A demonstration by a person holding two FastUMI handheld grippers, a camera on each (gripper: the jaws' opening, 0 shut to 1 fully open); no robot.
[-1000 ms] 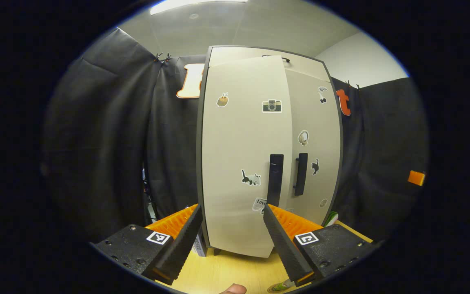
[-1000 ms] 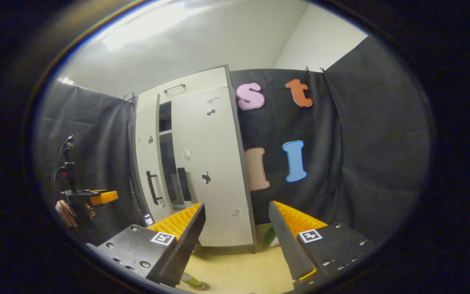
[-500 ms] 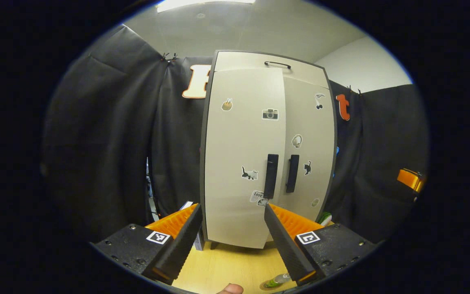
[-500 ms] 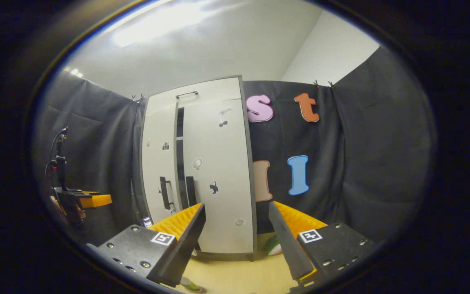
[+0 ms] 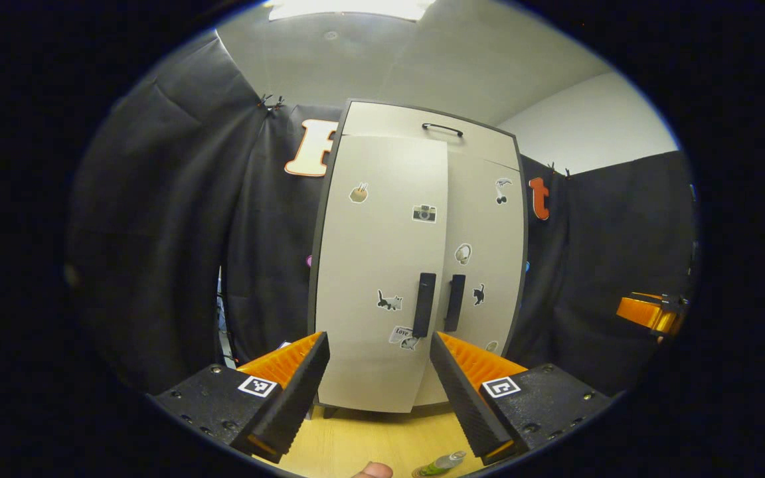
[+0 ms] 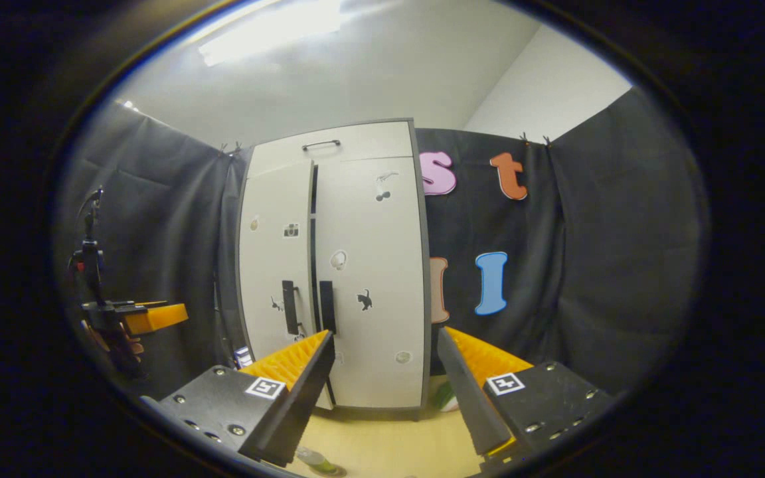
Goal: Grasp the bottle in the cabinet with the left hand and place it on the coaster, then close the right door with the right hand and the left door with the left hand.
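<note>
The beige cabinet (image 5: 382, 265) stands ahead on the wooden table (image 5: 369, 445). Its left door (image 5: 372, 252) and right door (image 5: 485, 252) lie almost flush, black handles (image 5: 424, 305) side by side. In the right gripper view a thin dark slit (image 6: 314, 232) remains between the doors. My left gripper (image 5: 377, 340) is open and holds nothing, a short way back from the left door. My right gripper (image 6: 386, 334) is open too, facing the right door (image 6: 372, 285). The green bottle (image 5: 442, 461) stands on the table just below my left gripper; its base runs off the bottom edge.
Black cloth walls close in on both sides of the cabinet. A green object (image 6: 445, 396) lies on the table behind the cabinet's right corner. The other gripper shows far off in each view: right one (image 5: 648, 312), left one (image 6: 150, 318). A fingertip (image 5: 372, 470) pokes in at the bottom.
The left door swung from ajar to nearly shut; the gap between the doors narrowed to a slit. Both grippers drew back from the cabinet, still open.
</note>
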